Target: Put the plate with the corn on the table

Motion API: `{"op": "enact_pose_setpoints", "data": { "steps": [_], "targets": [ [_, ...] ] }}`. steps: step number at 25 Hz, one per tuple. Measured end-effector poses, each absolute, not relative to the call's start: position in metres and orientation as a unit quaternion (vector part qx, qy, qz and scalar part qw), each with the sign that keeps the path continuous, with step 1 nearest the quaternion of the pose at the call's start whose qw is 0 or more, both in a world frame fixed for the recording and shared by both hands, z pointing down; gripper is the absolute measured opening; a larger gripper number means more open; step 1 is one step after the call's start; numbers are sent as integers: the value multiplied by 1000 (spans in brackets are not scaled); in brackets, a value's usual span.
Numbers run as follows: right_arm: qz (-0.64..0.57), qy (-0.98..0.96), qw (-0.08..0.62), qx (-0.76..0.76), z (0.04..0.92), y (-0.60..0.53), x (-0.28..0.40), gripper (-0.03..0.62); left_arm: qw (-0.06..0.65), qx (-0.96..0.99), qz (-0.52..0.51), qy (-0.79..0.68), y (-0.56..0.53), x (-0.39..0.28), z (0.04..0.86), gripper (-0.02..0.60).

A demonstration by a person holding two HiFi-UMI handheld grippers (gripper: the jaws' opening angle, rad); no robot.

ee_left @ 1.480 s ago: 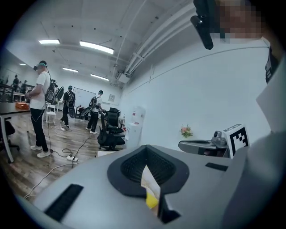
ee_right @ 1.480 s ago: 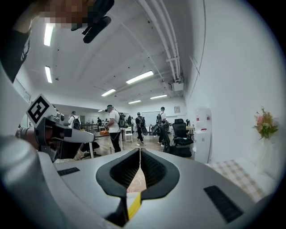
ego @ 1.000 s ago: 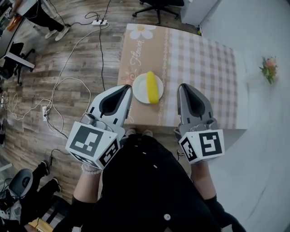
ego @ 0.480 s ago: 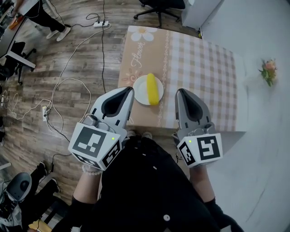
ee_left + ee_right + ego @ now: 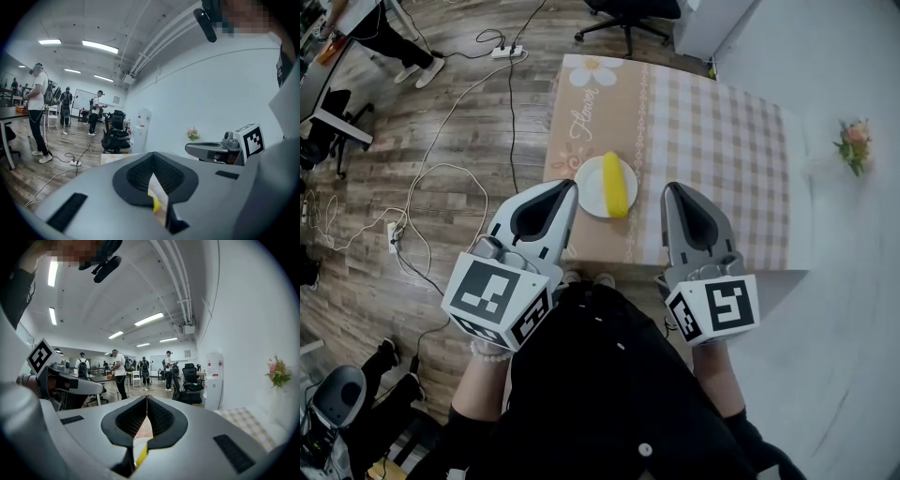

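Observation:
A white plate [image 5: 590,180] lies on the table [image 5: 712,131] near its front left corner, with a yellow corn cob [image 5: 616,184] on its right half. My left gripper [image 5: 565,188] hangs shut just in front of the table's near edge, left of the plate, with nothing in it. My right gripper [image 5: 672,191] is also shut and empty, over the near edge to the right of the plate. In the left gripper view the left gripper [image 5: 152,158] has its jaws met at the tip. The right gripper view shows the same of the right gripper [image 5: 146,400].
The table has a brown flowered strip on its left and a pink checked cloth. Cables [image 5: 441,169] and a power strip [image 5: 508,49] lie on the wood floor at left. An office chair [image 5: 628,13] stands beyond the table. Flowers [image 5: 855,141] stand at the right wall. Several people [image 5: 119,373] stand far off.
Nearly nothing: both grippers stay shut in front of the table, and the right one has drifted a little left. The plate and corn have not moved.

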State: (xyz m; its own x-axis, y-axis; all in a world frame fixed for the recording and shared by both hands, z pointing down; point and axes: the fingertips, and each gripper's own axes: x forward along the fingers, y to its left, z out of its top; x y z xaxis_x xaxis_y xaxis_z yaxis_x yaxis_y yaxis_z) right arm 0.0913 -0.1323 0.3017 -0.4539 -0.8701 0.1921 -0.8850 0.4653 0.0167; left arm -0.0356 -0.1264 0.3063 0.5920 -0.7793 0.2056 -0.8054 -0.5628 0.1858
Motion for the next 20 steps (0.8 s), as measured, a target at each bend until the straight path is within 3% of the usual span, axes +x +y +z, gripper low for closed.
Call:
{"op": "enact_pose_setpoints", "data": {
  "steps": [11,20],
  "targets": [
    [40,-851,95,515,274,-118,83,41,135,883,44,-448,-112,-42,280,14],
    [45,-853,96,511,307,-135,84,41,136,878,46,-456,-131,-42,311,14]
  ]
}}
